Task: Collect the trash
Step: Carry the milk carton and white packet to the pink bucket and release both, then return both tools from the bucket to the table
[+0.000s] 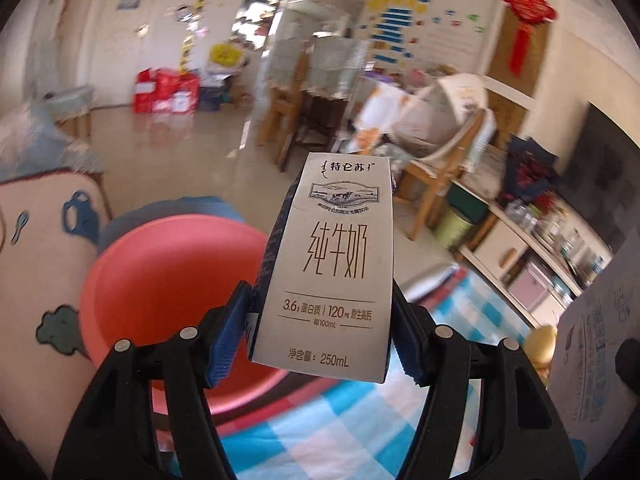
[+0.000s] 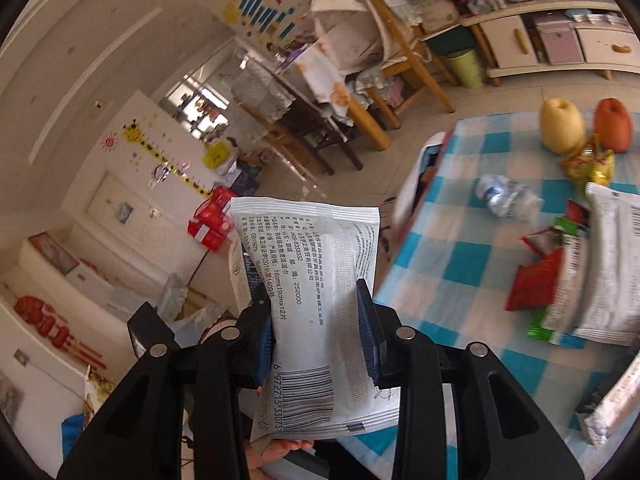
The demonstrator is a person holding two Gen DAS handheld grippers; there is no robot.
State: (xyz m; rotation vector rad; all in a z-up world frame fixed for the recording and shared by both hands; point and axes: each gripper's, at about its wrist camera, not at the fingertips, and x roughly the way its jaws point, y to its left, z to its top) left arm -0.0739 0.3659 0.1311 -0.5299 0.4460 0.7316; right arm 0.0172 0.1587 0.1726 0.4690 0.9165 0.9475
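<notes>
My left gripper (image 1: 320, 316) is shut on a white 250 mL milk carton (image 1: 332, 264), held upright above a pink plastic bin (image 1: 168, 280) beside the checkered table (image 1: 312, 428). My right gripper (image 2: 316, 320) is shut on a white wet-wipe packet (image 2: 312, 300), held off the left edge of the table (image 2: 452, 280). On the table lie a crushed clear bottle (image 2: 506, 196), red and green wrappers (image 2: 540, 276), another white packet (image 2: 600, 264) and a yellow-red wrapper (image 2: 588, 162). The right gripper's packet shows at the right edge of the left wrist view (image 1: 596, 344).
A yellow pear (image 2: 562, 124) and a red-orange fruit (image 2: 612, 124) stand at the table's far side. Wooden chairs (image 2: 396, 60), a green bucket (image 2: 466, 66) and a low cabinet (image 2: 560, 36) stand beyond. A cushion with cartoon prints (image 1: 36, 280) is left of the bin.
</notes>
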